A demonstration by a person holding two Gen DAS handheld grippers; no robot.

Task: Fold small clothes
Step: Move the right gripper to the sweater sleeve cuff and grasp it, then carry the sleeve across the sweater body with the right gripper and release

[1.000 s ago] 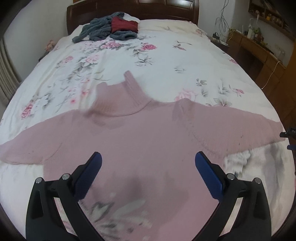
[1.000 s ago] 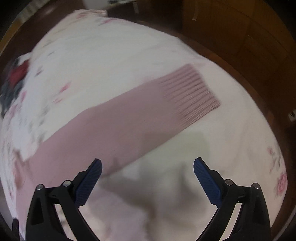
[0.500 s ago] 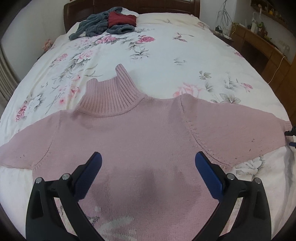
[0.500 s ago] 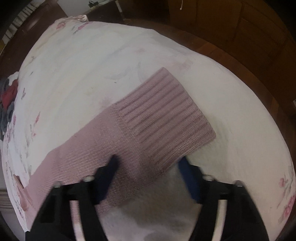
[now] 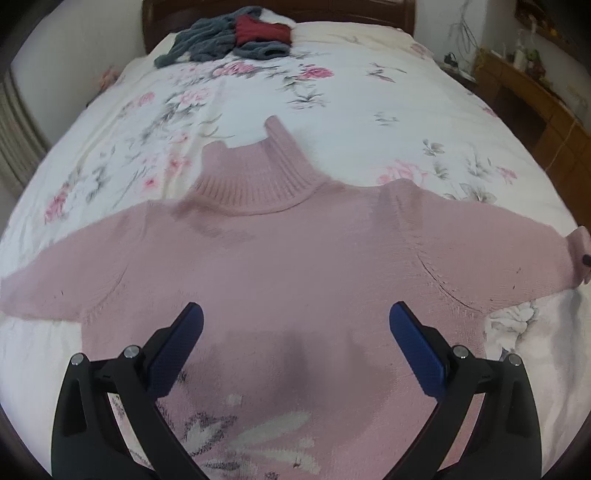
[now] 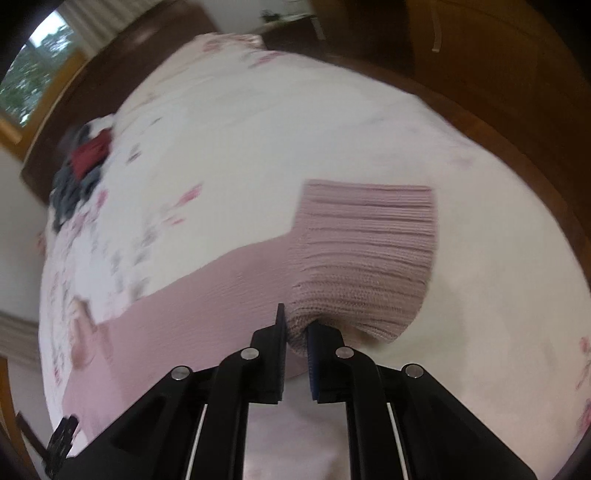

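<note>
A pink turtleneck sweater [image 5: 295,266] lies spread flat on the flowered bedspread [image 5: 362,96], collar toward the headboard, both sleeves stretched out sideways. My left gripper [image 5: 295,325] hovers open over the sweater's chest, nothing between its blue pads. In the right wrist view my right gripper [image 6: 295,328] is shut on the near edge of the sleeve [image 6: 207,295] where it meets the ribbed cuff [image 6: 365,254]; the cuff bunches up at the pinch. At the right edge of the left wrist view, that sleeve end [image 5: 578,254] curls upward.
A heap of grey and red clothes [image 5: 232,37] lies near the dark wooden headboard [image 5: 332,11]. A wooden dresser [image 5: 532,96] stands along the bed's right side. Wooden floor and cabinets [image 6: 498,55] lie past the bed's edge in the right wrist view.
My right gripper went from wide open above the sleeve to shut on its edge at the cuff, lifting it slightly. The left gripper drifted a little over the sweater, still open.
</note>
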